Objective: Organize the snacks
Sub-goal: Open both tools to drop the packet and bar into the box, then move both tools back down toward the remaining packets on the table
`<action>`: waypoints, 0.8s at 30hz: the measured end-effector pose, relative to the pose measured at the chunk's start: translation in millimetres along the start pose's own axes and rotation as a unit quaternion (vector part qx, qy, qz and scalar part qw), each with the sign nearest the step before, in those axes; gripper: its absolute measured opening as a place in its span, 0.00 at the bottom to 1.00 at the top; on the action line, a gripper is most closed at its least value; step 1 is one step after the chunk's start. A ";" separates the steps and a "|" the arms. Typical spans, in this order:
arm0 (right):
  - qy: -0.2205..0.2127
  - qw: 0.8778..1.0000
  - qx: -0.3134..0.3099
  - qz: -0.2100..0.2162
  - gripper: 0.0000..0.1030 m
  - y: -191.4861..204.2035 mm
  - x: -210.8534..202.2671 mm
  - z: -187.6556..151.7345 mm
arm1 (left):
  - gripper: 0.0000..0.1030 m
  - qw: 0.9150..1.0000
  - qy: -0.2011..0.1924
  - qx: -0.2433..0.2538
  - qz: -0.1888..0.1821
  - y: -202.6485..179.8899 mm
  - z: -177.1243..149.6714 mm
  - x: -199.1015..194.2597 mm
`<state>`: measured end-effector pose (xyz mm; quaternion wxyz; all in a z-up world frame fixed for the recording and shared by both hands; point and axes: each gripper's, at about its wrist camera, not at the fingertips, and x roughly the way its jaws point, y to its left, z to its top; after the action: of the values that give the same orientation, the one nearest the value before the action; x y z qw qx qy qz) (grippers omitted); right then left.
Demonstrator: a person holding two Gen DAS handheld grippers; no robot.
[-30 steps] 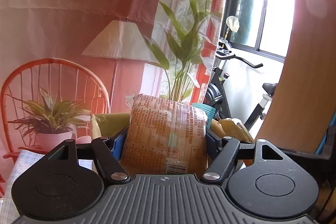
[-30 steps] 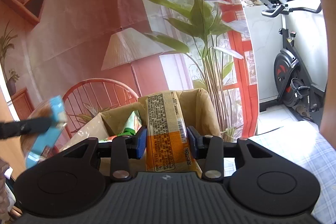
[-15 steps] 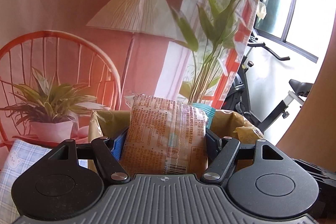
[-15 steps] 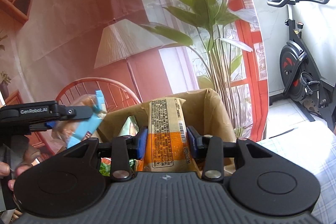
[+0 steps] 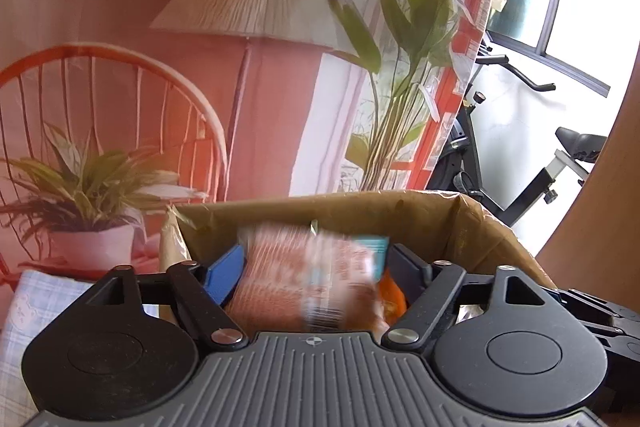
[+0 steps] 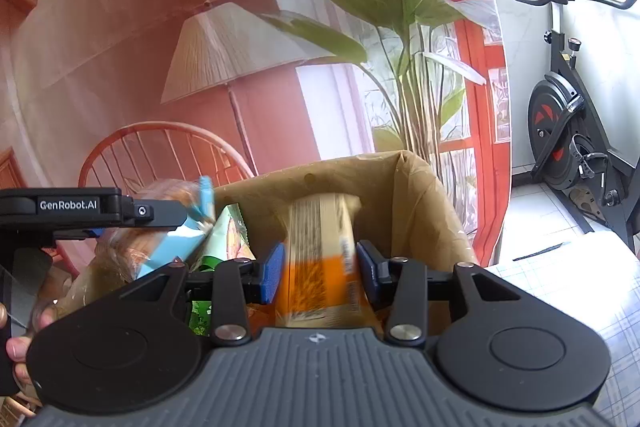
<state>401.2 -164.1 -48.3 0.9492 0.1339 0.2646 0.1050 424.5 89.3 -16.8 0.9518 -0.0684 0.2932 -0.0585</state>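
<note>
A brown paper bag (image 5: 360, 215) stands open just ahead of both grippers. My left gripper (image 5: 314, 267) hangs over its mouth with its jaws opening. A brown printed snack packet (image 5: 308, 279) with a light blue end is blurred between the pads and is slipping down, not pinched. My right gripper (image 6: 320, 273) is over the same bag (image 6: 420, 211), its jaws also opening. An orange and tan snack packet (image 6: 320, 267) is blurred between its blue pads and sliding loose. The right wrist view shows the left gripper (image 6: 176, 223) side on with its packet (image 6: 160, 239).
A green packet (image 6: 228, 231) and an orange one (image 5: 390, 291) lie inside the bag. The bag stands on a checked tablecloth (image 6: 580, 275). A printed backdrop (image 5: 200, 107) hangs behind, an exercise bike (image 6: 568, 131) stands at the right, and a hand (image 6: 16, 347) shows at the left edge.
Both grippers came forward and lower over the bag. Their jaws have widened, and both packets, sharp and held before, are now blurred and dropping between the pads.
</note>
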 end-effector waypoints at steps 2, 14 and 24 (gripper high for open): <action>-0.002 1.000 -0.006 0.001 0.44 2.6 -3.1 -0.7 | 0.85 1.000 -0.012 0.012 0.007 -3.4 2.3 -4.5; -0.020 1.000 -0.004 0.003 0.44 11.0 -36.0 -4.4 | 0.85 0.998 -0.037 0.050 0.001 -22.9 -6.5 -47.6; -0.031 0.999 -0.013 -0.018 0.44 15.4 -80.2 -23.8 | 0.85 0.997 -0.051 0.061 0.003 -37.0 -44.0 -89.5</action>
<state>319.4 -166.6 -25.0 0.9605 0.1197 0.2356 0.0868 323.4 62.2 2.5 0.9682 -0.0117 0.2402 -0.0698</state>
